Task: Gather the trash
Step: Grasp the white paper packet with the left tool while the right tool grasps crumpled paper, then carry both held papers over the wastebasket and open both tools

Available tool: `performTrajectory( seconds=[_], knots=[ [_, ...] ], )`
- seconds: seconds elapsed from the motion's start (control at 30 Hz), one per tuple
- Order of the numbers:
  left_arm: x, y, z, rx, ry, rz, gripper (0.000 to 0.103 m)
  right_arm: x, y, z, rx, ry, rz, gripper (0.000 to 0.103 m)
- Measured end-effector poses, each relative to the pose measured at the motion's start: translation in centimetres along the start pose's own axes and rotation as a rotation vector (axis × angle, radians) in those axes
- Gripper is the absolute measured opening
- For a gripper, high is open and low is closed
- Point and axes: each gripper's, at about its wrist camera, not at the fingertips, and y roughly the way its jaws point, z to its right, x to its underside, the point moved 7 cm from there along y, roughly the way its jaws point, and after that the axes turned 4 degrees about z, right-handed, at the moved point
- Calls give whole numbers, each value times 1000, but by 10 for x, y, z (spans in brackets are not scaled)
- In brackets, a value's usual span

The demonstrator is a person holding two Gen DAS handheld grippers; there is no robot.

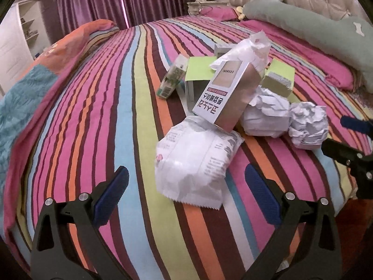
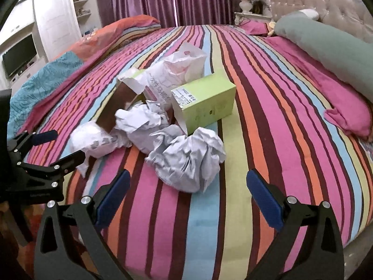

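Note:
A heap of trash lies on the striped bedspread (image 1: 105, 107). In the left wrist view a white printed packet (image 1: 195, 161) lies nearest, with a silver-white carton (image 1: 226, 91) leaning on it, two crumpled paper balls (image 1: 307, 126), green boxes (image 1: 200, 70) and a small green-white carton (image 1: 172, 77). My left gripper (image 1: 186, 196) is open, just short of the packet. In the right wrist view my right gripper (image 2: 187, 198) is open, just short of a crumpled paper ball (image 2: 186, 161). A green box (image 2: 205, 102) and a white plastic bag (image 2: 181, 67) lie behind it. The left gripper (image 2: 50, 148) shows at left, open.
A folded quilt (image 2: 46, 81) lies along the bed's left side. A pink pillow (image 2: 345, 107) and a long grey-green bolster (image 2: 326, 44) lie at right by the tufted headboard (image 2: 314, 0). Purple curtains (image 2: 163, 0), a white wardrobe (image 2: 56, 21) and a TV (image 2: 18, 56) stand beyond.

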Motion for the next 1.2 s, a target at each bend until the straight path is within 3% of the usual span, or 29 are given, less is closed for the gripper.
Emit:
performTrajectory(
  seconds=[0.47, 0.5, 0.53, 0.6, 0.93, 1.2],
  knots=[
    [-17, 50, 7, 13, 5, -52, 97, -7, 47, 5, 2, -57, -86, 93],
    [-16, 53, 7, 22, -8, -71, 95, -5, 50, 6, -14, -43, -101, 83],
    [-14, 55, 8, 39, -21, -80, 81, -1, 50, 6, -42, -26, -118, 70],
    [-12, 55, 7, 71, -70, -88, 73, 4, 50, 5, -89, 15, -140, 61],
    [2, 27, -15, 88, -195, -66, 69, 11, 8, 21, -76, 98, -85, 56],
    [8, -13, -14, 99, -214, -16, 68, 5, -24, 23, -52, 129, -27, 56]
  ],
)
